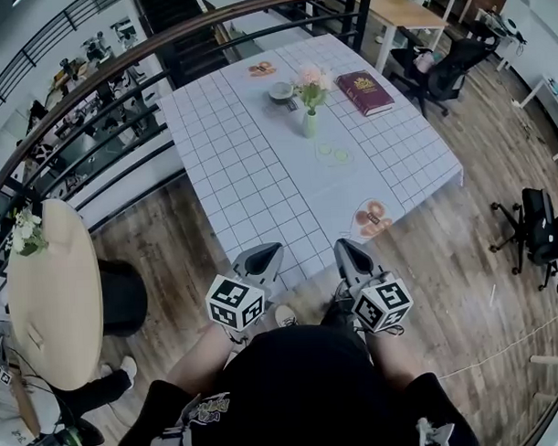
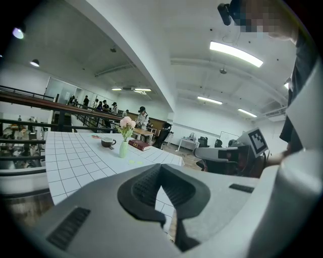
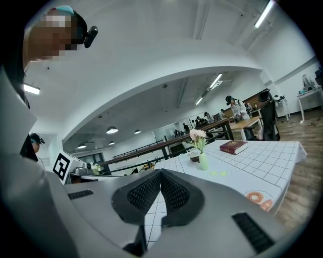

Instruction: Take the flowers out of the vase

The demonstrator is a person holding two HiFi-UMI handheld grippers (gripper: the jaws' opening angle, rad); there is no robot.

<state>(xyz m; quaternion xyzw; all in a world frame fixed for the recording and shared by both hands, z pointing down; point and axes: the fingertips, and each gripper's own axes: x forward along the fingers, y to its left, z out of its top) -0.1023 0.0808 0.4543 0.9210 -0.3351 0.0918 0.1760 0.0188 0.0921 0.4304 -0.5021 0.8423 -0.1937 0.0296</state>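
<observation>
Scene: a person stands at the near edge of a white gridded table, with a gripper in each hand.
Left gripper: jaws fully closed, pads pressed together with nothing between them; it sits at the table's near edge, at 6 o'clock in the head view.
Right gripper: jaws also pressed together and empty; it is just beside the left gripper, at its 3 o'clock.
Flowers: pink blooms upright in the vase, at 12 o'clock from the grippers and well apart from both.
Vase: slim, pale green, upright near the table's middle.
Book: dark red, lying flat at 2 o'clock of the vase.
Cup: near the vase, at its 11 o'clock.
</observation>
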